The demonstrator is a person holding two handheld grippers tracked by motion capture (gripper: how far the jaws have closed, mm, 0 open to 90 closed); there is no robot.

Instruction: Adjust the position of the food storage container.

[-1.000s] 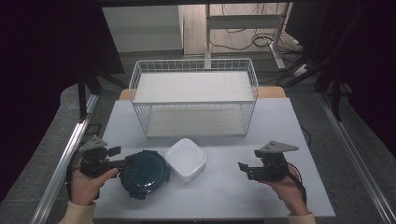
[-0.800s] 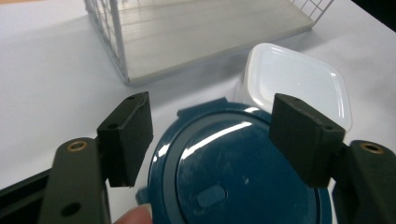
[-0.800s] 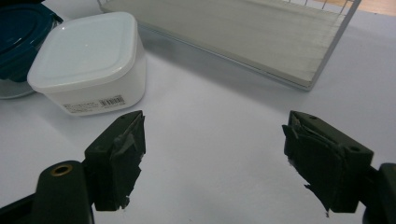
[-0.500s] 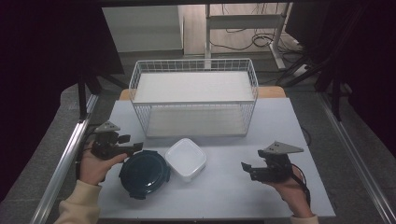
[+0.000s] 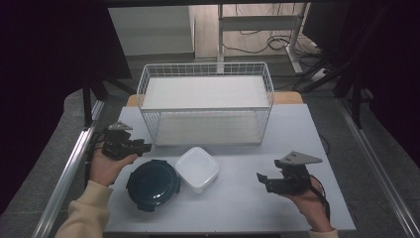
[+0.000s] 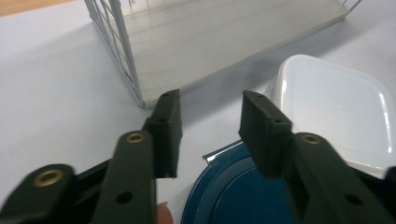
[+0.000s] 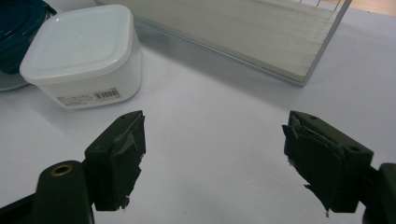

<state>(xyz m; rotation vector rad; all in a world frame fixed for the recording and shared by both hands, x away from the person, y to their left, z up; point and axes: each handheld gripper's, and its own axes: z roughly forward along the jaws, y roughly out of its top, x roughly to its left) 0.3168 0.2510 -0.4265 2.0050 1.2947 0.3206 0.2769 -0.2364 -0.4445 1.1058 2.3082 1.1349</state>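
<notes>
Table (image 5: 237, 208) — basket (image 5: 205, 106), two containers (image 5: 152, 184)

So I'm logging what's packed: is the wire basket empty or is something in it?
Empty. The wire basket shows only its bare pale floor; the round blue container and white square container sit outside it on the table.

Even, cool light from above brightens the table (image 5: 247, 198), while the surroundings from 9 to 3 o'clock sink into darkness. The white container (image 7: 84, 56) shows soft glare on its lid and casts only faint shadows. In both gripper views the jaws at 6 o'clock are blurred, out of focus.
</notes>
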